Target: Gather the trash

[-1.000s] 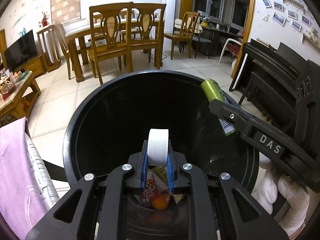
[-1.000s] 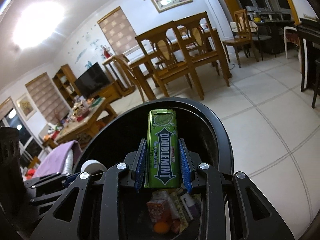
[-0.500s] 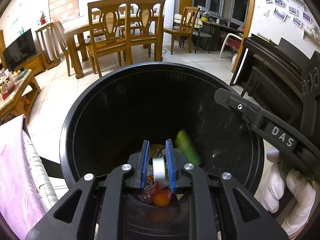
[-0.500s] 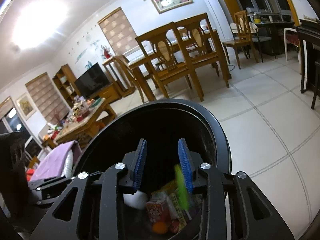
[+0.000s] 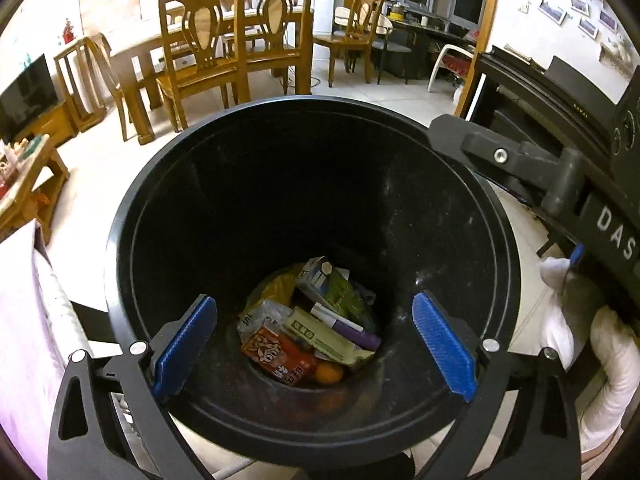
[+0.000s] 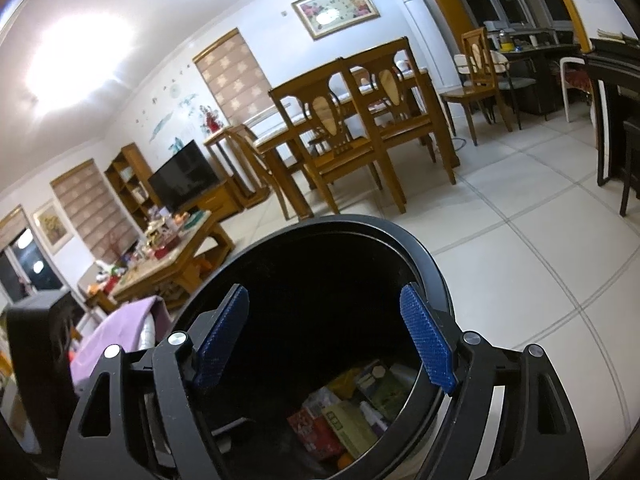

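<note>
Left wrist view: we hold the left gripper (image 5: 314,344) over the round black plastic bin (image 5: 120,216), jaws opening wide, nothing between them; wrappers and cartons (image 5: 308,336) lie at the bottom. Right gripper (image 6: 326,338) likewise opening, empty. Risk: withdrawing carelessly could knock the rim and tip it. White tiled floor (image 6: 520,248), wooden dining chairs (image 5: 236,48) beyond.

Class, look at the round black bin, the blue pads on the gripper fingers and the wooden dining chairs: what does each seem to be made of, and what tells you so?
Round black bin: likely moulded plastic, semi-gloss, faint scuffs and glints.
Blue pads: probably rubber or textured plastic, matt, fine grid pattern.
Dining chairs: varnished wood, warm brown sheen.
</note>
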### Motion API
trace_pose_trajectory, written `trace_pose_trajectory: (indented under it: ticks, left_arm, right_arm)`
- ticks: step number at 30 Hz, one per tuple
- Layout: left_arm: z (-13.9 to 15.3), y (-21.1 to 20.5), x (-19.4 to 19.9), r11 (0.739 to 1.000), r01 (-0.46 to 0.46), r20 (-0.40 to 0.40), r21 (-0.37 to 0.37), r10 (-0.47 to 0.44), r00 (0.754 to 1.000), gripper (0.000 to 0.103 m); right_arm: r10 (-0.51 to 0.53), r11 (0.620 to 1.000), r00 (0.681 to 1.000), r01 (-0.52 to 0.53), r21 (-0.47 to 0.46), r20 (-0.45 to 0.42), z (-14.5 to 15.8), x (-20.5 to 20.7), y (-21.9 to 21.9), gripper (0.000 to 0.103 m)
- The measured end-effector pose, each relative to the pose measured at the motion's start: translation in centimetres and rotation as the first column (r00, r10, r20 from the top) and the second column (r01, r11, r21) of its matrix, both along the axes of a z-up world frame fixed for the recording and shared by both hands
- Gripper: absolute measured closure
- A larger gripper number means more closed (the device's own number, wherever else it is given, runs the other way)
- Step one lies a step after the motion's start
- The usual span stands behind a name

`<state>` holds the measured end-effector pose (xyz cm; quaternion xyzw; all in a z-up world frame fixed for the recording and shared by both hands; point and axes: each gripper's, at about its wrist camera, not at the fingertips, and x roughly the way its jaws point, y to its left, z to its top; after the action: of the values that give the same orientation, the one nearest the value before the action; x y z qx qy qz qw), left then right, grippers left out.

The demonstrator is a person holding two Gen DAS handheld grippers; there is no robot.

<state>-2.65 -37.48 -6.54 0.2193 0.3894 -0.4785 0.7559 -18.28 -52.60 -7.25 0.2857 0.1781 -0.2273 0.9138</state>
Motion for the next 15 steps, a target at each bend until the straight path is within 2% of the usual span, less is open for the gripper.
trace_pose_trajectory:
  ticks: [2,4,9,13,15]
  left_arm:
    - [0.6,0.7,0.1,1.000,-0.013,-0.009,-0.023,0.012,1.000,0.005]
    - [1.3,1.4,0.2,0.998,-0.026,-0.018,-0.050,0.025,1.000,0.005]
    - [3.0,4.6,0.8,0.990,-0.114,0.005,-0.082,0.115,0.993,0.005]
    - [4.2,8.1,1.4,0.975,-0.174,-0.001,-0.135,0.176,0.984,0.005]
    - [4.9,10.4,1.5,0.962,-0.220,0.024,-0.160,0.227,0.974,0.005]
  right_arm:
    - [-0.010,1.000,1.000,0.010,-0.001,0.000,0.2,-0.1,0.3,0.013]
    - [-0.013,1.000,1.000,0.013,0.015,0.011,0.3,-0.4,0.5,0.006]
    - [0.010,0.997,1.000,-0.009,0.075,-0.002,0.4,-0.1,1.0,0.005]
    - [0.034,0.997,0.999,-0.032,0.067,-0.021,1.1,0.7,2.3,0.005]
    - [0.058,0.997,0.998,-0.057,0.057,-0.033,1.5,1.5,3.6,0.005]
